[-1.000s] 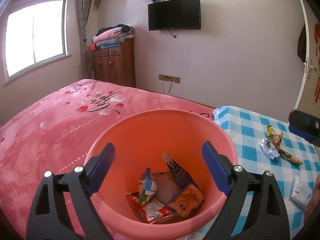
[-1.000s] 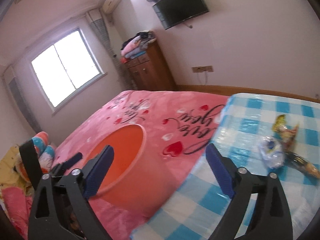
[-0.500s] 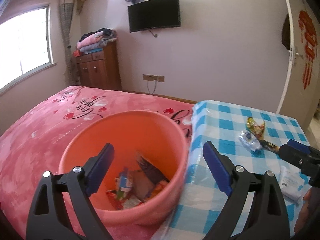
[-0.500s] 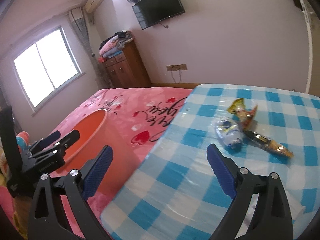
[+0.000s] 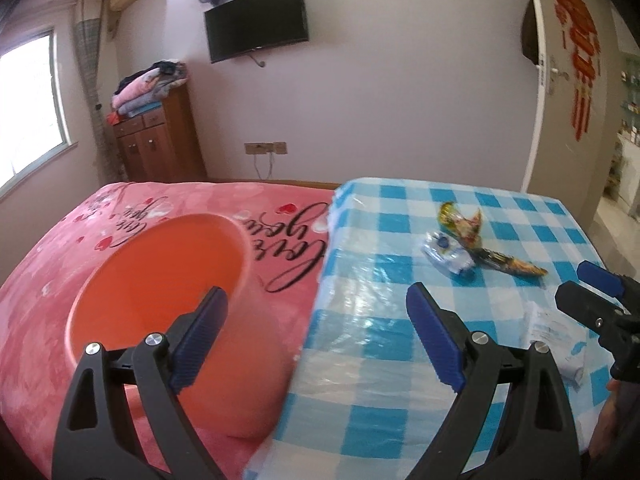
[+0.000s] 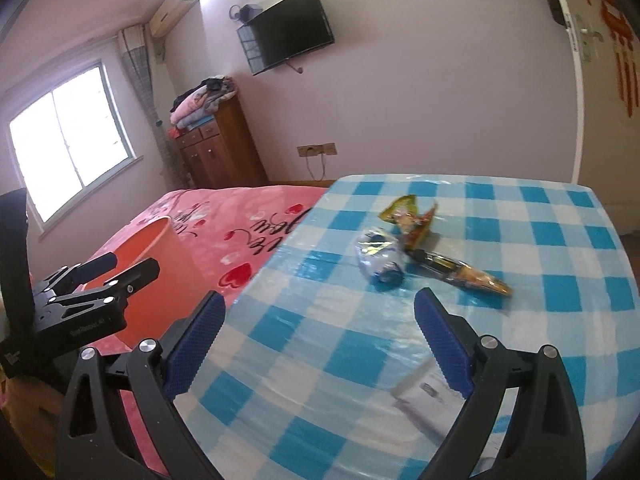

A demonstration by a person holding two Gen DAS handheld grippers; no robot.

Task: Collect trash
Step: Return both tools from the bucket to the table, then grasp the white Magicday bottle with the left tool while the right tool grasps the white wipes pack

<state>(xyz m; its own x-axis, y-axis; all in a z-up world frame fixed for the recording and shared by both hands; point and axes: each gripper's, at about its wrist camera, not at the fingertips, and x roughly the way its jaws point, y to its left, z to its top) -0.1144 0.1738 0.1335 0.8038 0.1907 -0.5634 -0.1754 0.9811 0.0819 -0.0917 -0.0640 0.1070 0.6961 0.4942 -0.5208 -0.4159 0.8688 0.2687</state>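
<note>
My left gripper (image 5: 316,320) gapes wide with nothing between its pads, straddling the near left edge of the checked table (image 5: 380,360); the orange bin (image 5: 160,292) sits just left of that edge on the pink bed (image 5: 60,260). My right gripper (image 6: 320,328) is spread open too, empty, over bare cloth with clear room ahead. I count four pieces of trash: a yellow wrapper (image 6: 408,216), a crumpled clear-blue wrapper (image 6: 380,260) and a long dark-and-orange wrapper (image 6: 464,274) clustered ahead, plus one white packet (image 6: 420,394) under my right finger
</note>
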